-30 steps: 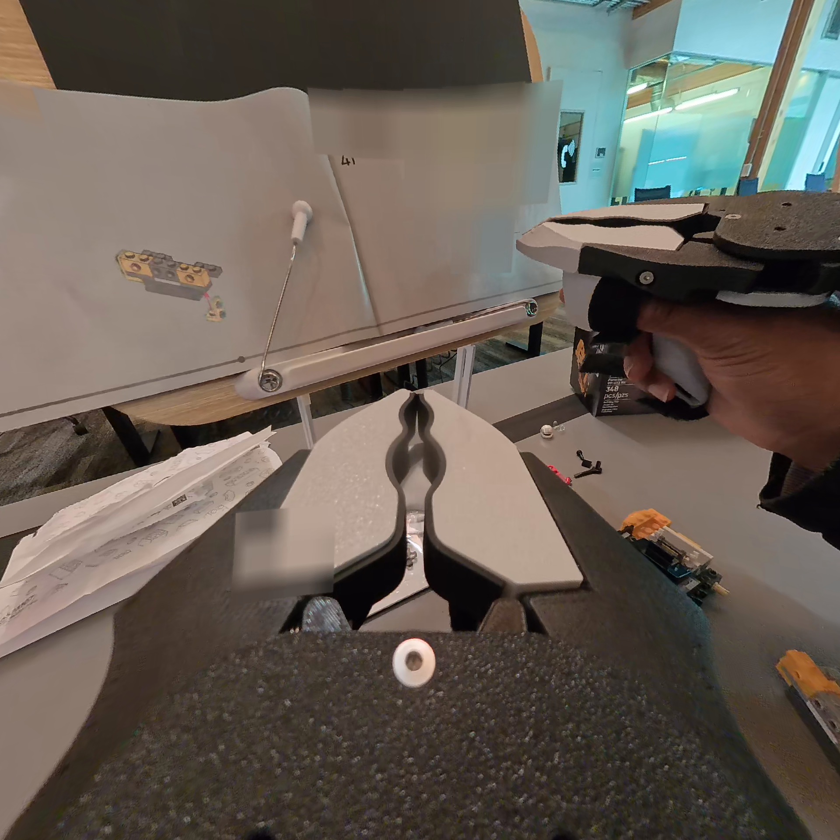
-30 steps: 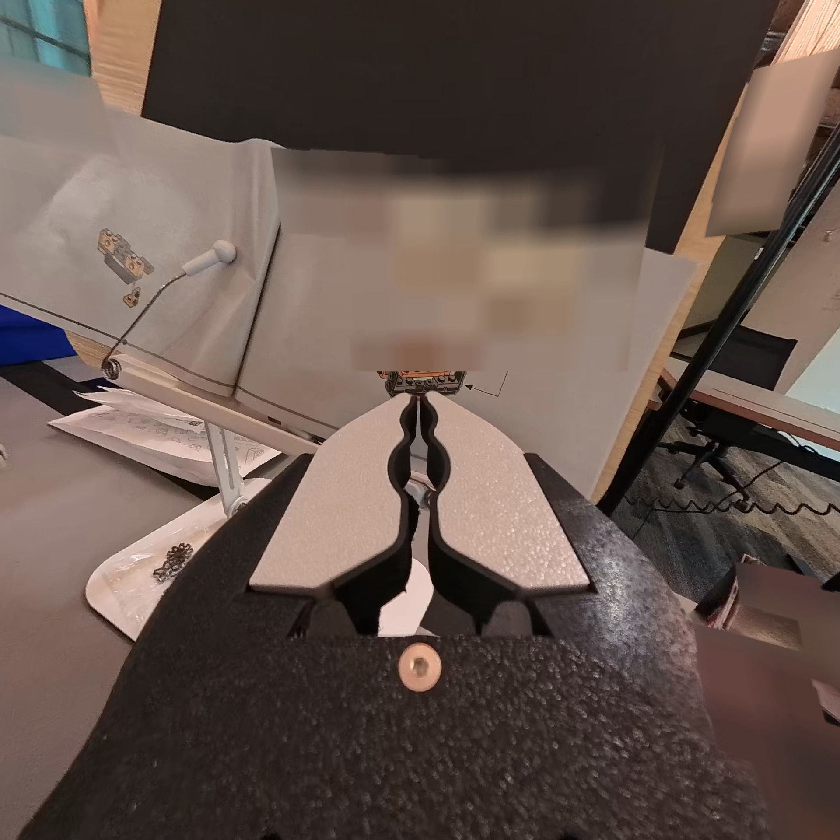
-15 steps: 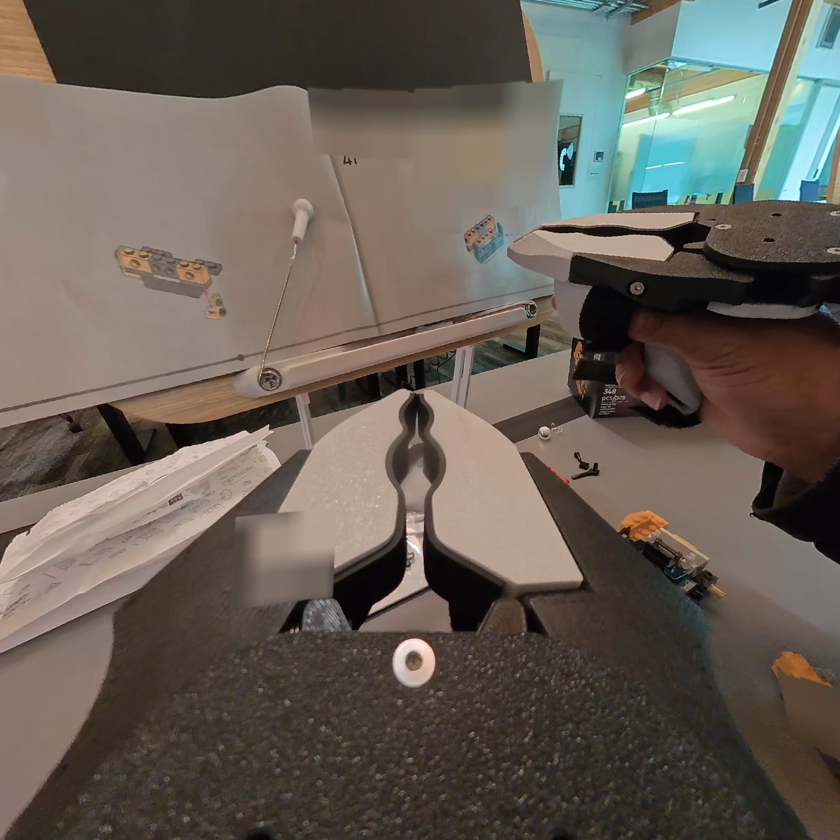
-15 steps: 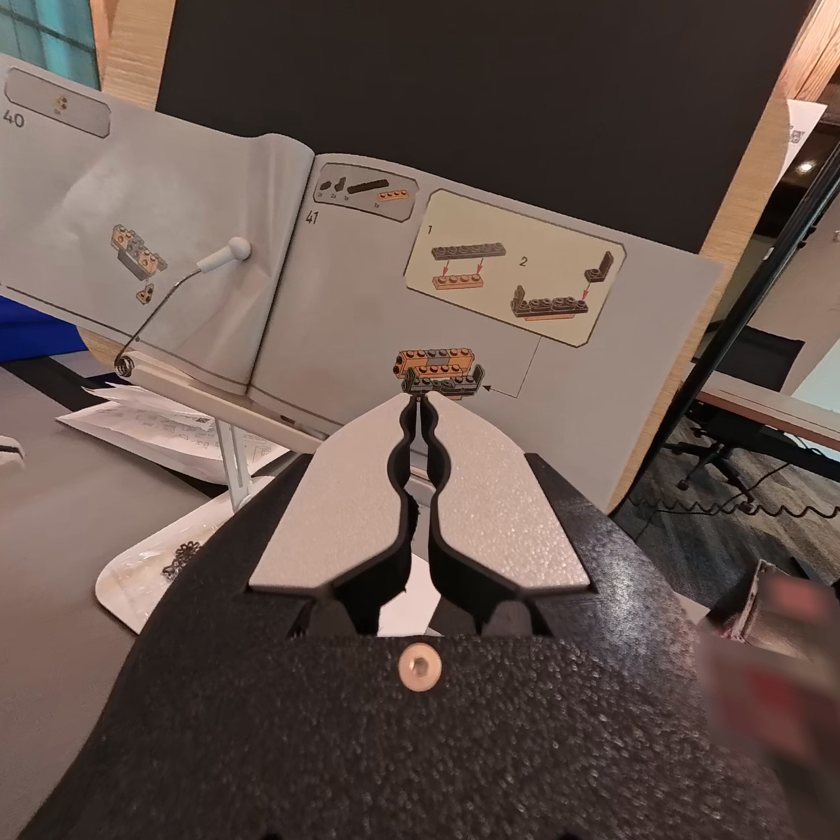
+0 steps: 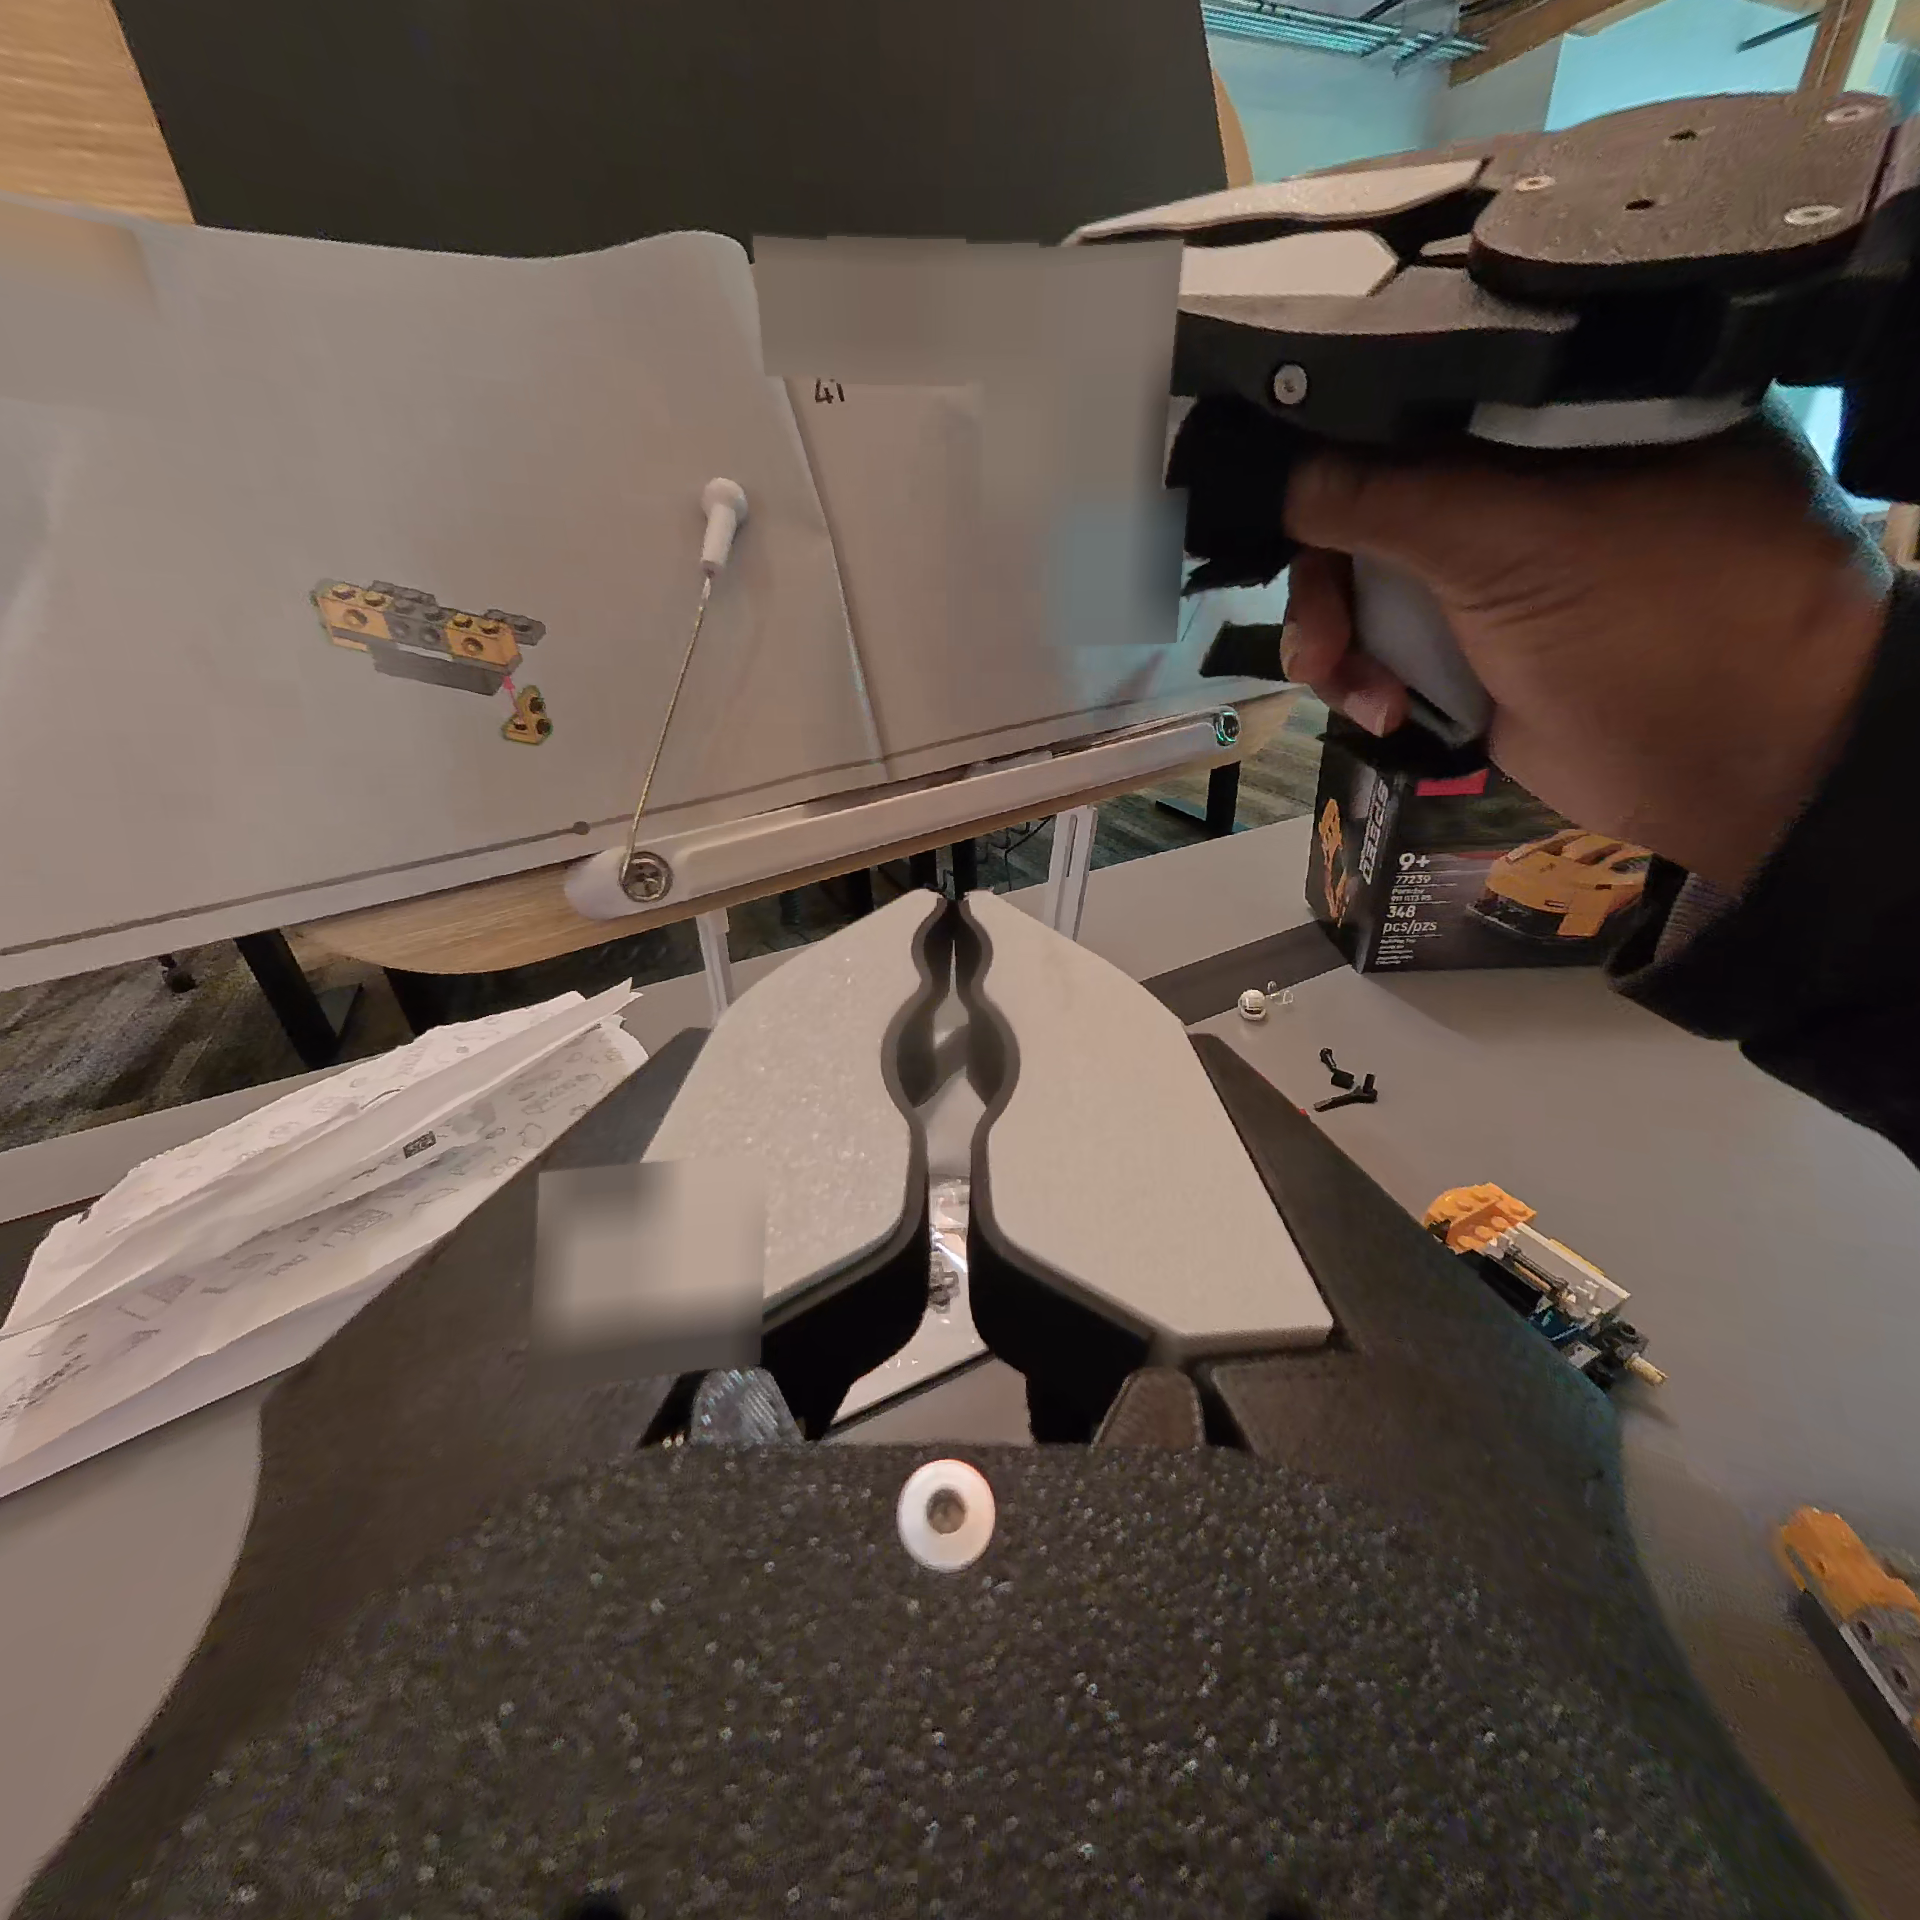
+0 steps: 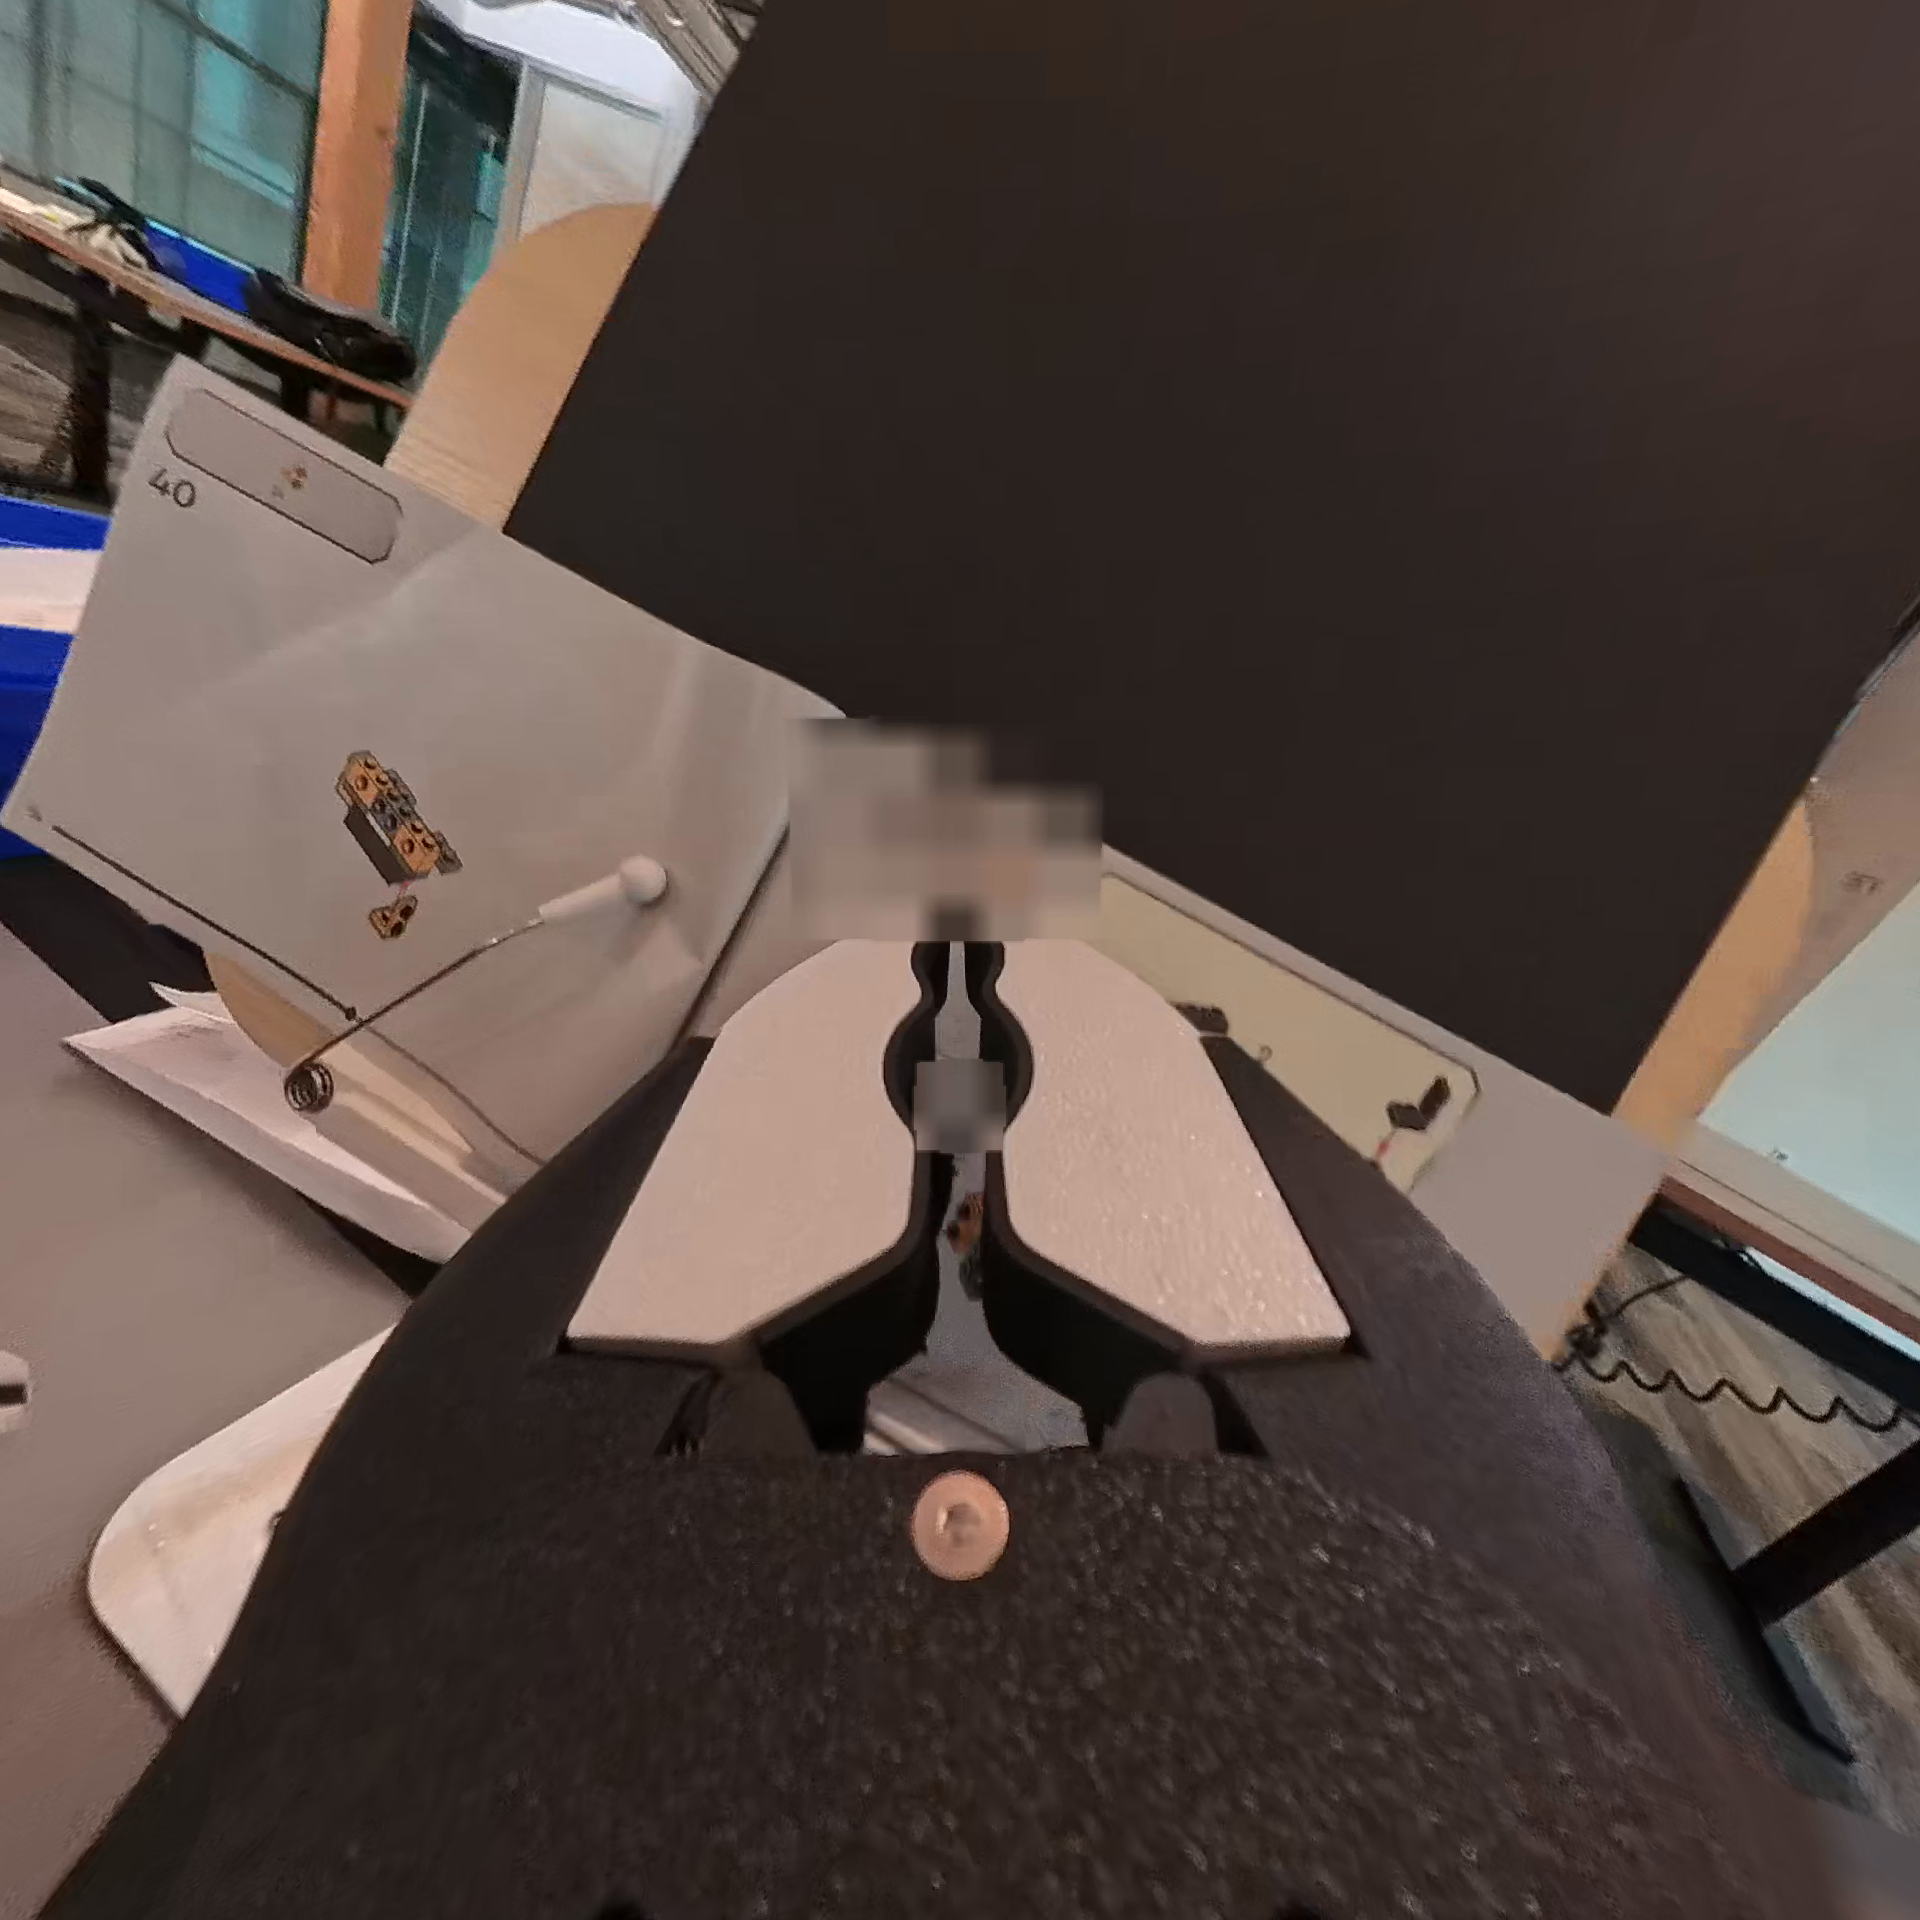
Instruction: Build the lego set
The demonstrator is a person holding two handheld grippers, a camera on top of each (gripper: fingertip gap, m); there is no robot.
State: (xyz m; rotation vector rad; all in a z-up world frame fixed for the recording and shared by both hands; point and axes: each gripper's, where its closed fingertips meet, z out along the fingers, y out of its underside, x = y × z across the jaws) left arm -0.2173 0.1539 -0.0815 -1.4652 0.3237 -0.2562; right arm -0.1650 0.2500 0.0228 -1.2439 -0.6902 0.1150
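Both grippers, left (image 5: pixel 951 914) and right (image 6: pixel 958 951), have jaws together, empty, facing the propped instruction booklet (image 5: pixel 416 499).

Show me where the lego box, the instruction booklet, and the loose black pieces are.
lego box (image 5: pixel 1455 883), left wrist view, its front face.
instruction booklet (image 5: pixel 364 468), left wrist view, its left page.
loose black pieces (image 5: pixel 1343 1081), left wrist view, the small cluster on the table.

Matt paper instruction booklet (image 5: pixel 416 436) on wood-grain stand board (image 5: pixel 457 925); below it smooth metal ledge (image 5: pixel 935 800), thin wire page holder (image 5: pixel 675 686), matt grey table (image 5: pixel 1558 1122).
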